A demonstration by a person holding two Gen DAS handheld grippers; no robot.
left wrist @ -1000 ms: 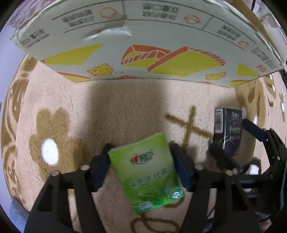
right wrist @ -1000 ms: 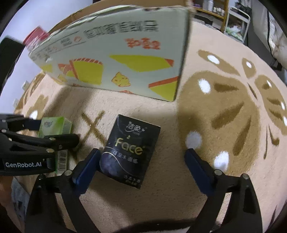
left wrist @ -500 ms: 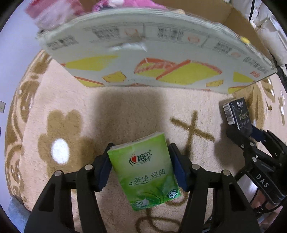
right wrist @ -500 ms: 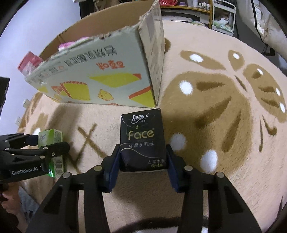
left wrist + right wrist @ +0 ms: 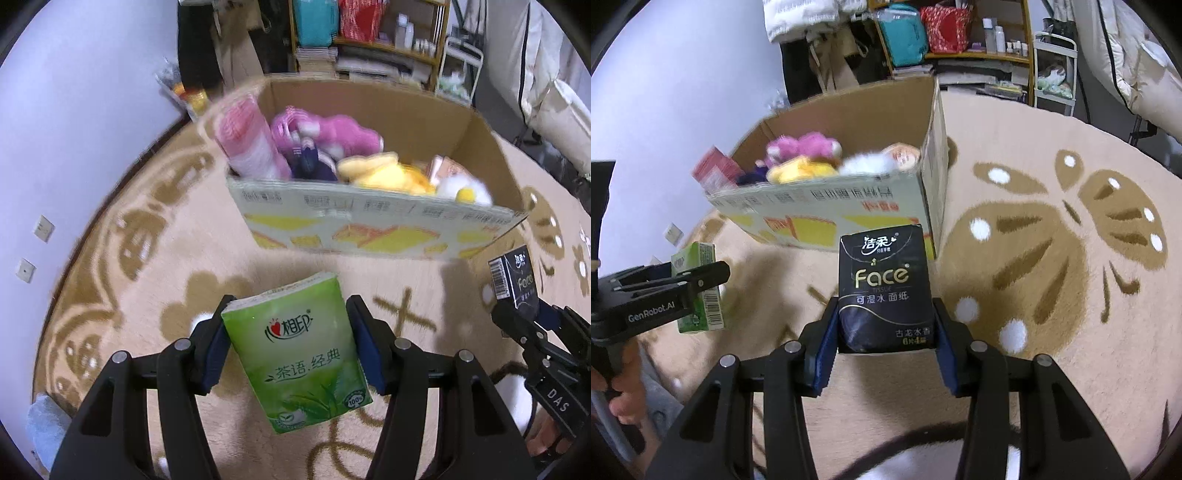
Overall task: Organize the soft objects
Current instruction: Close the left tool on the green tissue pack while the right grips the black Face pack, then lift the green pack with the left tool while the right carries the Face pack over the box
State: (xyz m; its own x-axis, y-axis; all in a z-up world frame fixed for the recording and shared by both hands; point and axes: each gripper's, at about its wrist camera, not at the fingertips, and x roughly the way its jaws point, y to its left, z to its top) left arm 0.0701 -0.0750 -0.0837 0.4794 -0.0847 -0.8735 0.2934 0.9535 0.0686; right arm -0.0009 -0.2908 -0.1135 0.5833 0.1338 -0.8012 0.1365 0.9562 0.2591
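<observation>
My left gripper [image 5: 291, 343] is shut on a green tissue pack [image 5: 299, 350] and holds it above the rug, short of the cardboard box [image 5: 369, 225]. My right gripper [image 5: 884, 339] is shut on a black "Face" tissue pack [image 5: 884, 284], also lifted, near the box's right corner [image 5: 934, 206]. The box is open on top and holds pink, yellow and white plush toys [image 5: 332, 136]. The black pack also shows in the left wrist view [image 5: 515, 277], the green pack in the right wrist view [image 5: 698, 288].
A beige rug with brown flower patterns [image 5: 1052, 258] covers the floor. A wall [image 5: 74, 110] stands to the left. Shelves with bags and bottles [image 5: 960, 40] stand behind the box. A bed edge [image 5: 1137, 55] is at far right.
Both grippers have risen from the rug with their packs, so the box's open top and toys now show. The right gripper closed on the black pack a second ago.
</observation>
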